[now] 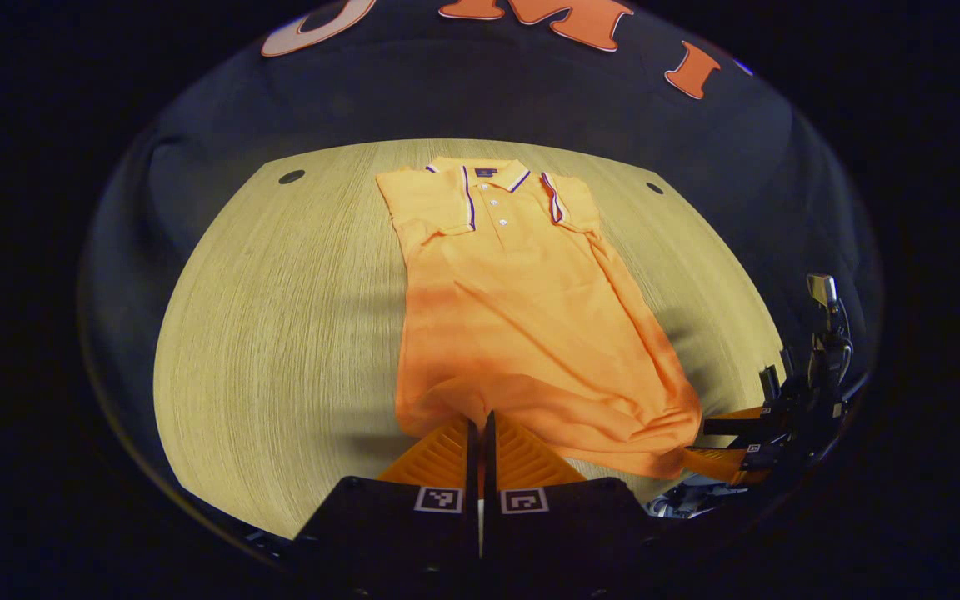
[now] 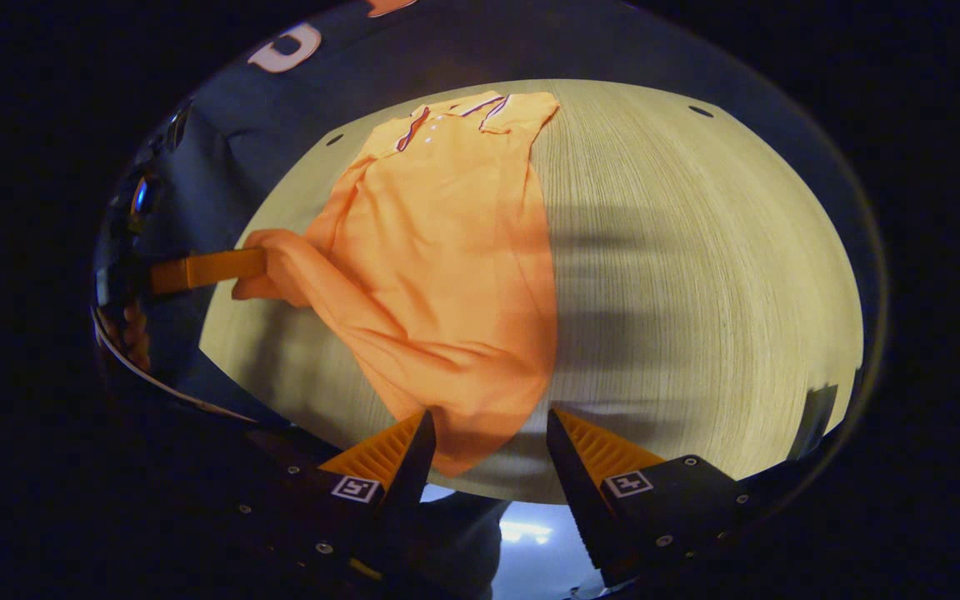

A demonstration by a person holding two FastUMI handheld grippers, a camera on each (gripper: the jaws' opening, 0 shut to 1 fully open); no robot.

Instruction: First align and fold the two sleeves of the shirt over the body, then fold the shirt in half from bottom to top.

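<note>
An orange polo shirt (image 1: 522,325) lies face up on a pale wood-grain counter (image 1: 280,333), its collar (image 1: 484,177) toward the far edge and its hem toward the near edge. Both short sleeves are folded in over the chest, the left sleeve (image 1: 438,208) and the right sleeve (image 1: 567,200) lying on either side of the button placket, their striped cuffs turned inward. The body is mostly flat, with soft wrinkles across the lower half.

In the left gripper view, the left claw (image 1: 480,429) sits at the hem near the shirt's lower left corner, its fingers pressed together with a bit of the hem fabric caught between them. In the right gripper view the same claw (image 2: 259,265) reaches in from the left side, and the cloth at that corner is bunched and lifted off the counter around its tip.

The right claw (image 2: 487,433) hovers at the other hem corner with its fingers spread apart, the corner of the shirt (image 2: 463,333) lying between them but not pinched. From the left gripper view the right claw (image 1: 701,442) shows at the lower right corner of the hem, one finger above the cloth edge and one below, with the gap still visible.

Two small dark round holes (image 1: 291,177) mark the counter's far corners.
</note>
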